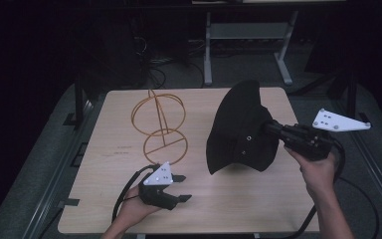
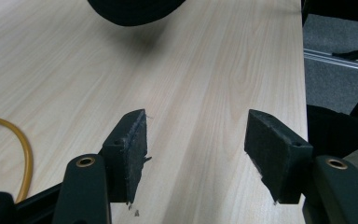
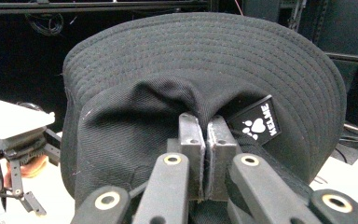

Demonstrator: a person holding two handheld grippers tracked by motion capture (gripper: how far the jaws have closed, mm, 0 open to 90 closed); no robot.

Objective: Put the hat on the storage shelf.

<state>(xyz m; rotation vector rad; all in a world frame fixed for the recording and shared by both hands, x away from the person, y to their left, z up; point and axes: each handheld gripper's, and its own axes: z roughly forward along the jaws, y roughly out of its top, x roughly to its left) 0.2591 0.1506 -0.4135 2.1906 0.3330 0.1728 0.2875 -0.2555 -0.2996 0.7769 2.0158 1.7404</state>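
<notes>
High view: right gripper (image 1: 271, 127) holds a black bucket hat (image 1: 241, 129) raised above the right half of the wooden table (image 1: 238, 199), brim hanging toward the surface. Right gripper view: jaws pinch a fold of the hat's crown fabric, pads nearly together, beside a paw-print label (image 3: 257, 122). Left gripper (image 1: 181, 188) sits low over the table's near left area, jaws spread wide with nothing between them. A yellow wire stand (image 1: 159, 124) stands on the table's left half, just beyond the left gripper.
</notes>
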